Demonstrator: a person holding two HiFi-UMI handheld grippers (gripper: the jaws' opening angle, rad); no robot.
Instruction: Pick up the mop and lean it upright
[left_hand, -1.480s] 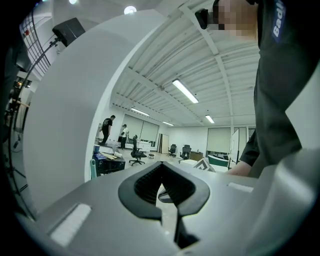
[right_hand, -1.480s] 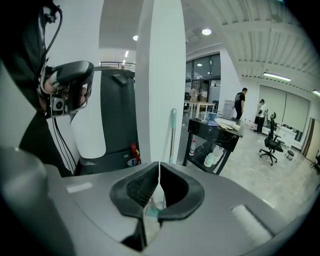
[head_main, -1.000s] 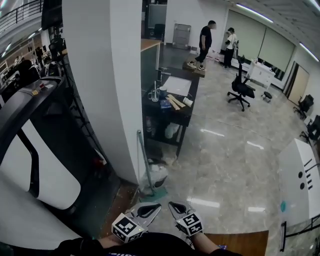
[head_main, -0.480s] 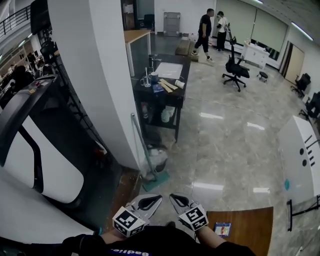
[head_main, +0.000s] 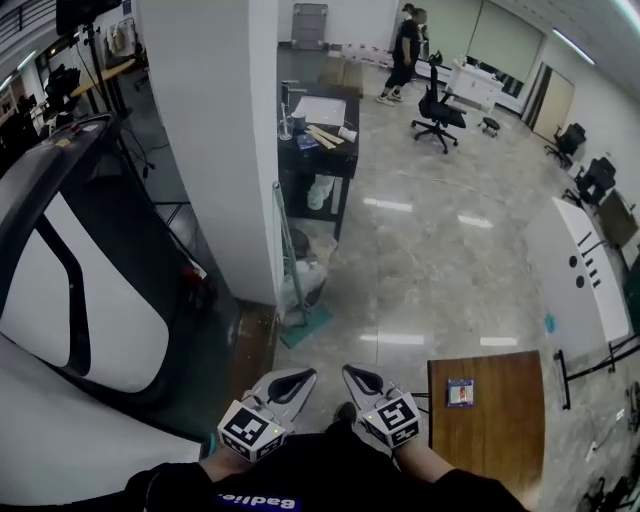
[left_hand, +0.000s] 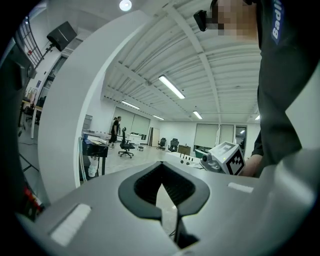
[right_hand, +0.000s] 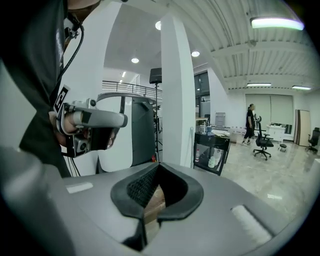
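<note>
Jaws on the left gripper and the right gripper are both closed tip to tip with nothing between them. Both grippers are held low at 6 o'clock in the head view, well apart from the mop.

Polished floor fills the middle of the scene. It looks slick, so the teal mop head resting on it could skate outward if the handle is pushed.

White pillar stands at 11 o'clock from the grippers. The mop, at 12 o'clock, appears to be propped upright against the pillar's corner, where only a narrow edge supports the thin handle. A sideways knock would likely roll it off that corner.

Further toward 12 o'clock, the black surface carries loose items that a falling handle could strike. Wooden surface sits at 3 o'clock, near the right gripper, and could catch that arm on a swing.

Biggest hazard, as I judge it, is reaching in with closed jaws. They would bump the handle rather than grip it, so they need to open first.
</note>
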